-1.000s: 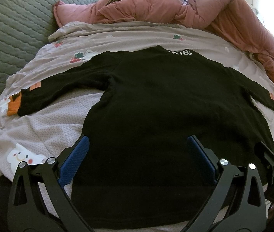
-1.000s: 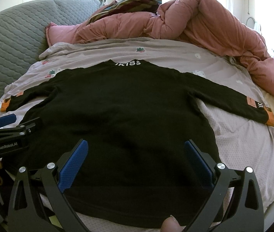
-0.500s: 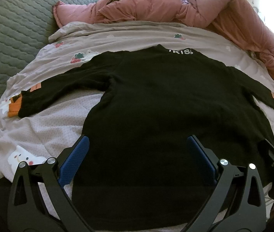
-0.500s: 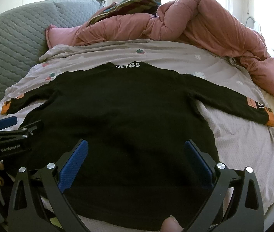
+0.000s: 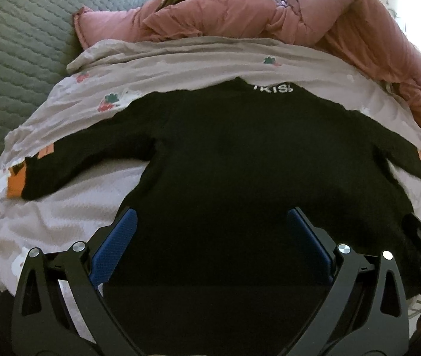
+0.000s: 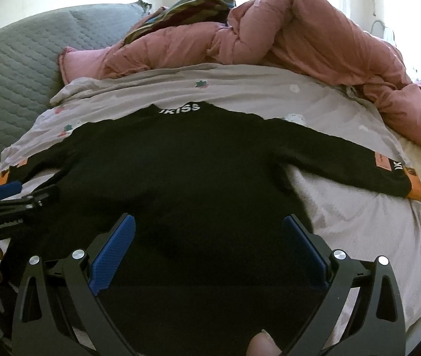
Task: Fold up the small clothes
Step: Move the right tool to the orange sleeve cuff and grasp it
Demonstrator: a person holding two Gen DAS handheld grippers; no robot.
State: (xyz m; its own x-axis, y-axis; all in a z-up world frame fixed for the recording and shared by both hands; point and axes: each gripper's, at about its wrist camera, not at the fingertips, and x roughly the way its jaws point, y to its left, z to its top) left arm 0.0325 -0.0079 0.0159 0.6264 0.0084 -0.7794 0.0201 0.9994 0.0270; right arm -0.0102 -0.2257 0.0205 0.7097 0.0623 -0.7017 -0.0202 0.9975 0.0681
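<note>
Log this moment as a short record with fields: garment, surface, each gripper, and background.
garment: black sweater spread flat, sleeves out to both sides, orange cuffs, white lettering at the collar
surface: grey bedsheet with small prints
left hand-held gripper: open, above the sweater's lower left part
right hand-held gripper: open, above the lower right part
background: pink quilt bunched at the far end

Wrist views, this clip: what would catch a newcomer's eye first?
A black top lies spread flat across the middle of the bed, sleeves out to both sides, white letters at its collar and orange cuffs. Behind it a pink duvet is heaped along the far edge of the bed. Near the camera, the left hand-held gripper and right hand-held gripper hang open over the hem.
</note>
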